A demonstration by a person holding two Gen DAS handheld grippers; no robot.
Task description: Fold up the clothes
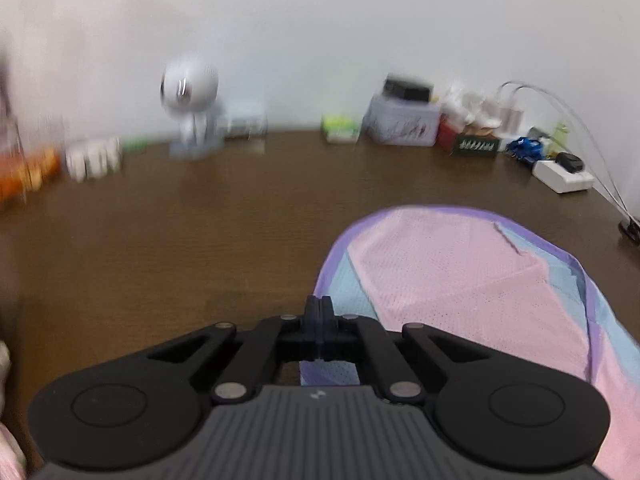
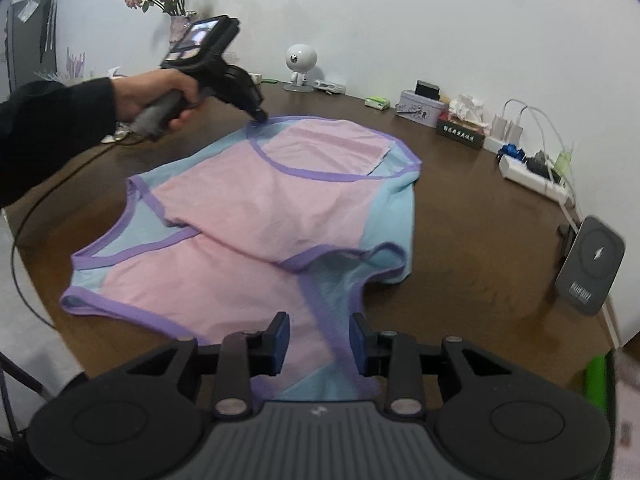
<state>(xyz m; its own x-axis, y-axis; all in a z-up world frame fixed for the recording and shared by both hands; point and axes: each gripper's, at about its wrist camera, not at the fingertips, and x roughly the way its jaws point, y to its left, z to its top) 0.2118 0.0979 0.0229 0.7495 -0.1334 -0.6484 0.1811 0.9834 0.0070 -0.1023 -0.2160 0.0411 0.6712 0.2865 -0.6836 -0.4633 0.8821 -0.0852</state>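
Observation:
A pink, light-blue and purple-trimmed sleeveless garment (image 2: 260, 200) lies spread on the brown table (image 2: 472, 216). In the left wrist view its pink mesh (image 1: 460, 280) fills the lower right. My left gripper (image 1: 319, 308) has its fingers pressed together right at the purple hem, with cloth showing beneath it. From the right wrist view, the left gripper (image 2: 259, 117), held by a hand in a black sleeve, pinches the garment's far left corner. My right gripper (image 2: 319, 340) is open at the near edge, its blue pads apart on either side of a purple strap (image 2: 320, 312) without pressing it.
Along the table's back edge stand a white round-headed figurine (image 2: 301, 62), a tin box (image 2: 420, 110), a tissue pack (image 2: 464, 120) and a power strip with plugs (image 2: 532, 176). A grey charger stand (image 2: 592, 268) sits at right. A flower vase (image 2: 176, 20) and a black cable (image 2: 24, 248) are at left.

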